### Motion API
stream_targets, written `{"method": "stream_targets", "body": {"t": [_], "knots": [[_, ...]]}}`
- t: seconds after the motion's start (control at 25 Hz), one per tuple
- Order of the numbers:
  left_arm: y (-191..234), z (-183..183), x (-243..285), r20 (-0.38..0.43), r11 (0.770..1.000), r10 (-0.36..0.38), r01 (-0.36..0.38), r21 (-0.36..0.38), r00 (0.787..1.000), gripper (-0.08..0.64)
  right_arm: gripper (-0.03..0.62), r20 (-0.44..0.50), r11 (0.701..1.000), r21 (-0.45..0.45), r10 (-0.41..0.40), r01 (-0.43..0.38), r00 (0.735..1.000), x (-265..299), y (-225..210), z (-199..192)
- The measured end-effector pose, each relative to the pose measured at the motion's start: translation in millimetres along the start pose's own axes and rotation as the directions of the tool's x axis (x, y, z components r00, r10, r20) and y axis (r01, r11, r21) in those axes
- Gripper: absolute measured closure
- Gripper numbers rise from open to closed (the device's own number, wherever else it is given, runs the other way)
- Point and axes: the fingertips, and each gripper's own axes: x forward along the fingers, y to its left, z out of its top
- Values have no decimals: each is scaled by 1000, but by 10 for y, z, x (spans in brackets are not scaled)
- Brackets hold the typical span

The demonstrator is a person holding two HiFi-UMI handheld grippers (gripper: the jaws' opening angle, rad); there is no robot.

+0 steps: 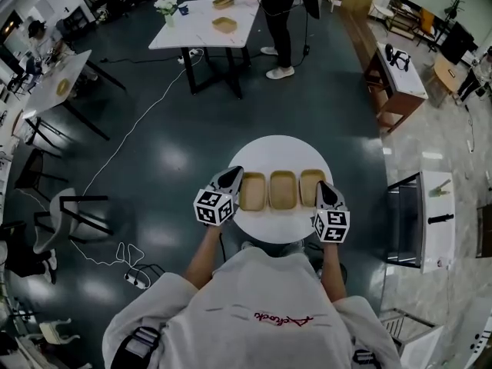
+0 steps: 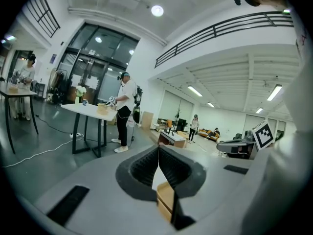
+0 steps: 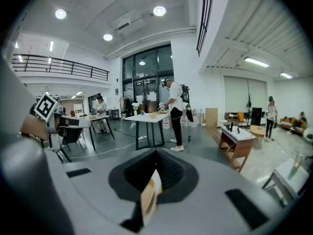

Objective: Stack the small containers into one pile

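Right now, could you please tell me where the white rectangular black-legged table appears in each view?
Head view: white rectangular table near the top, left of centre.
Left gripper view: table at left, mid-height.
Right gripper view: table at centre, above the jaws.
Shared landmark: person in white top standing at its end.

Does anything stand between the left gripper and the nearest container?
Nothing visible does: the left gripper, fingers shut, is right beside the left container, with no object between them.
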Motion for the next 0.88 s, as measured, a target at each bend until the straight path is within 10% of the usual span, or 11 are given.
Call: {"method": "stream_targets", "body": {"t": [0.88], "knots": [[-415,1,282,12,983,181,-180,-44,983,546,572,-24,987,-39,156,-156,988,327,-795,141]]}}
